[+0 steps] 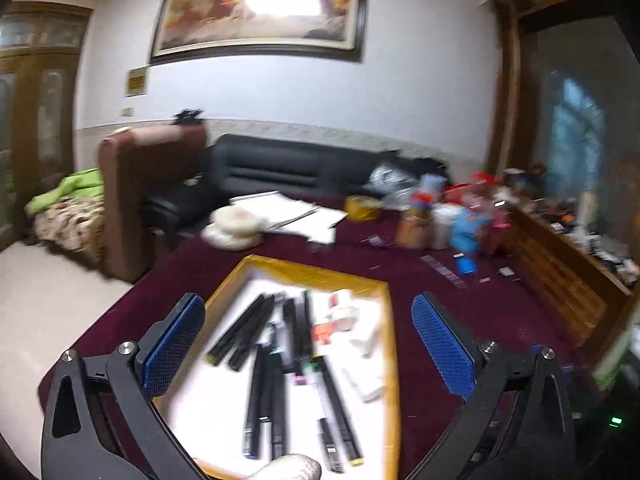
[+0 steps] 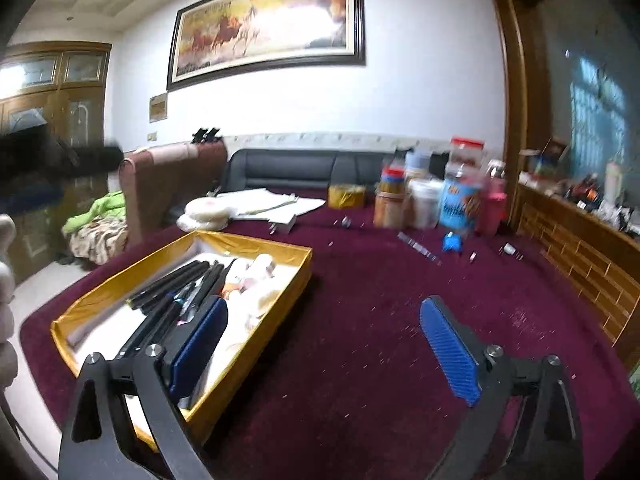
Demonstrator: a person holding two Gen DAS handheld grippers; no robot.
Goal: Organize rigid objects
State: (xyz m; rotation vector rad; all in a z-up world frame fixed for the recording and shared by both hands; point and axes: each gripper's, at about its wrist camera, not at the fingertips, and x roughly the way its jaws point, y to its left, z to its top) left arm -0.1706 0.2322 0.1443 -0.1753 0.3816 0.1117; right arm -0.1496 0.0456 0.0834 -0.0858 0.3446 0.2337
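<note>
A gold-rimmed box (image 1: 316,270) (image 2: 294,276) with a white floor lies on the maroon tablecloth. Several black pens (image 1: 264,384) (image 2: 176,284) lie in it, beside small white and red items (image 1: 346,312) (image 2: 258,272). My left gripper (image 1: 308,340) hangs above the box, open wide, with nothing between its blue pads (image 1: 444,354). My right gripper (image 2: 324,334) is open too, empty, its left finger over the box's near right corner, its right finger over bare cloth.
Jars and bottles (image 2: 436,196) crowd the table's far right, with small bits (image 2: 452,242) scattered before them. Papers (image 1: 296,212), white round pads (image 1: 236,226) and yellow tape (image 2: 346,196) lie at the back. A wooden cabinet (image 2: 580,256) stands right, sofas (image 2: 288,170) behind.
</note>
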